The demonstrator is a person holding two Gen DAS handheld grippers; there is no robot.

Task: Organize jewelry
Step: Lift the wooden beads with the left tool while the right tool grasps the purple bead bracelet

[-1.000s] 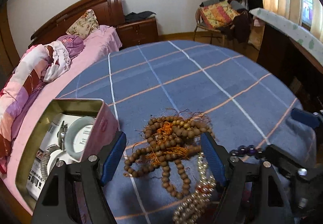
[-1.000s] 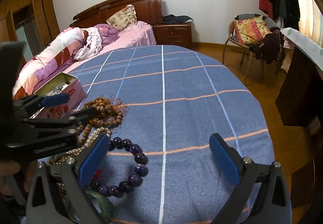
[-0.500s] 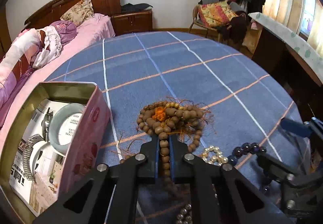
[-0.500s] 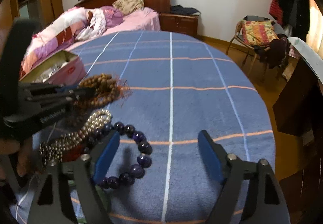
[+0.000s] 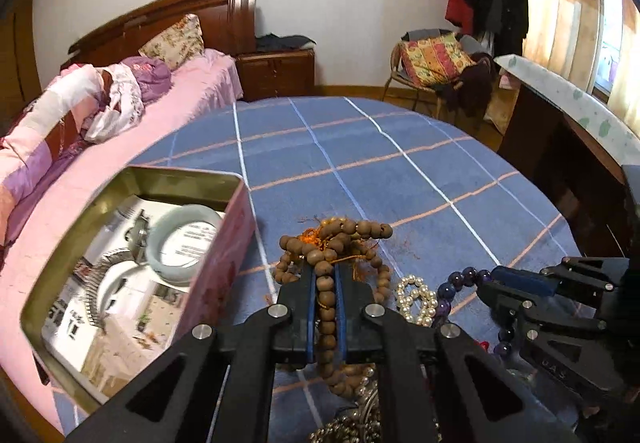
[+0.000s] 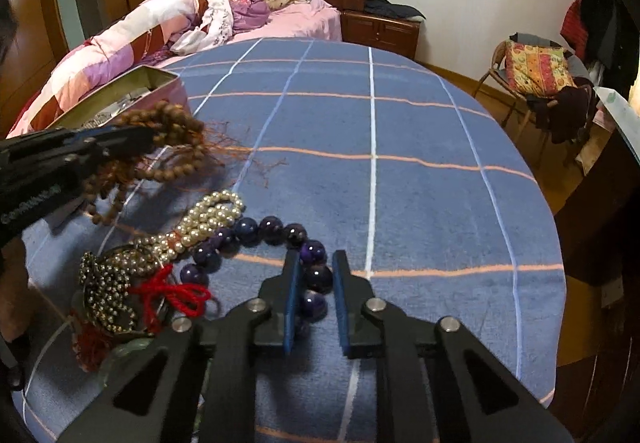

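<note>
My left gripper (image 5: 324, 275) is shut on a brown wooden bead necklace (image 5: 326, 243) with orange tassels and holds it lifted off the blue checked cloth (image 5: 360, 163); it also shows in the right wrist view (image 6: 168, 131). My right gripper (image 6: 316, 275) is shut on a purple bead bracelet (image 6: 272, 229) that lies on the cloth. A pearl strand (image 6: 208, 219) lies next to it, with a metal bead chain (image 6: 108, 283) and red cord (image 6: 176, 293). An open pink tin (image 5: 132, 267) at the left holds a pale jade bangle (image 5: 184, 235).
The round table's edge curves at the right, with a dark desk (image 5: 560, 147) beyond it. A bed (image 5: 100, 115) stands behind the tin. A chair (image 6: 536, 83) with clothes stands at the far right.
My left gripper shut on the wooden bead necklace and lifted it. My right gripper moved onto the purple bracelet and shut on it.
</note>
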